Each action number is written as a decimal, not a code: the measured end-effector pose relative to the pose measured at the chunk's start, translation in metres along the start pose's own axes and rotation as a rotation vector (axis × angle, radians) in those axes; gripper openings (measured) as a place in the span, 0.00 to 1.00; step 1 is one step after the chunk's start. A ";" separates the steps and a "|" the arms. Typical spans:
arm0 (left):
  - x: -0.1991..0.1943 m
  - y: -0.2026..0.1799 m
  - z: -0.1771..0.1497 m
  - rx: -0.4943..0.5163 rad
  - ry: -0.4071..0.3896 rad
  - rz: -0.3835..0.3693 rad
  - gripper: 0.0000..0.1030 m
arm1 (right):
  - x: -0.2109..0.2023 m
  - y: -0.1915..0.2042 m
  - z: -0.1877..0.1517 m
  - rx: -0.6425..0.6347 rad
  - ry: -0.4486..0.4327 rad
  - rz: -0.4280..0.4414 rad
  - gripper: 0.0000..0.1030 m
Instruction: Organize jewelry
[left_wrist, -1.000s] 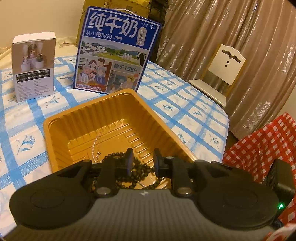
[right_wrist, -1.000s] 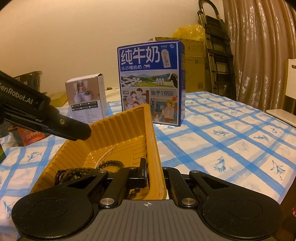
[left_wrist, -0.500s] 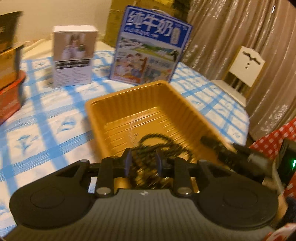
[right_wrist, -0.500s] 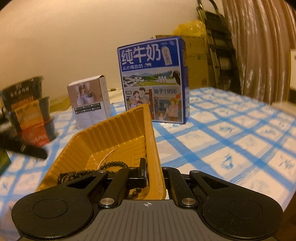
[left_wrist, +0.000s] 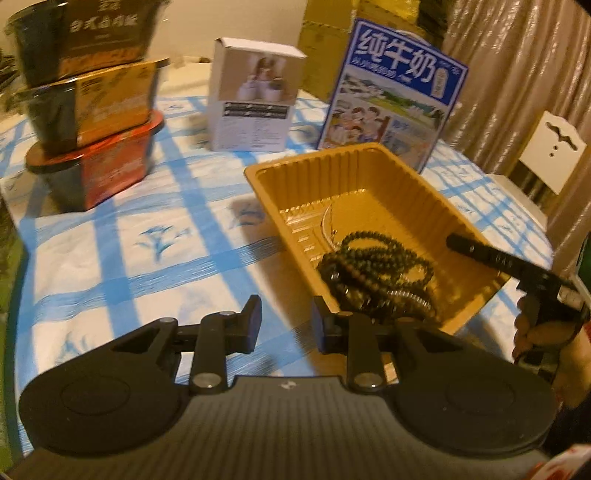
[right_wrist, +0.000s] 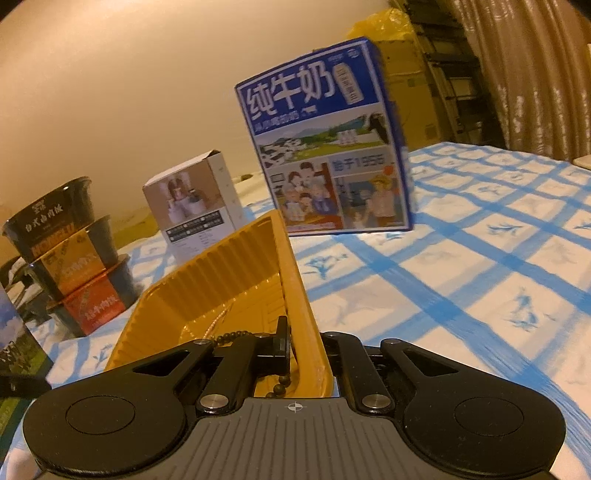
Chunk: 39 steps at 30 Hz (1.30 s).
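A tangle of dark round-bead necklaces (left_wrist: 376, 273) lies heaped in the near end of a shallow yellow plastic tray (left_wrist: 295, 206), right of centre in the left wrist view. A thin pale chain (left_wrist: 327, 225) curves over the glossy tray floor beside the beads. The tray is rectangular, with ribbed sloping walls and a flat rolled rim, and sits on a blue-and-white checked tablecloth (left_wrist: 147, 258) printed with small flower sprigs.

The left gripper (left_wrist: 286, 328), at lower centre of that view, has just been opening; its matte black jaws stand apart over bare cloth just left of the tray, with nothing between them.

The right gripper (right_wrist: 304, 347) is clamped on the tray's thin right wall, one finger inside and one outside, at lower centre of the right wrist view. A few beads dangle by its inner finger.

Behind the tray a blue cardboard milk carton (left_wrist: 391, 99) stands upright, with a small white box (left_wrist: 255, 103) to its left. At upper left, dark round noodle cups (left_wrist: 92, 107) are stacked. Creased beige curtains (left_wrist: 517, 74) hang at upper right.
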<state>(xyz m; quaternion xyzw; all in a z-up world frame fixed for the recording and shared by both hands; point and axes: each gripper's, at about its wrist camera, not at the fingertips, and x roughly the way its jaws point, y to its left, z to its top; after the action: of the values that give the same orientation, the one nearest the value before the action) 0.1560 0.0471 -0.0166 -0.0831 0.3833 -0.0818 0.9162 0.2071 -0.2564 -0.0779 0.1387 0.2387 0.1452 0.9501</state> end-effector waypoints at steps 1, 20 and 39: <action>0.000 0.002 -0.001 -0.003 0.002 0.010 0.26 | 0.005 0.002 0.000 -0.002 0.004 0.008 0.06; 0.004 0.005 -0.022 -0.040 0.028 0.092 0.52 | 0.044 0.006 0.007 -0.112 0.045 0.077 0.71; -0.048 -0.019 -0.046 -0.049 0.015 0.157 0.59 | -0.058 0.057 -0.012 -0.109 0.278 -0.030 0.81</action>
<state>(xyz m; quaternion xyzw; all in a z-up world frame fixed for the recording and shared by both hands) 0.0886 0.0349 -0.0114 -0.0745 0.3976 -0.0007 0.9145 0.1402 -0.2218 -0.0457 0.0621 0.3618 0.1617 0.9160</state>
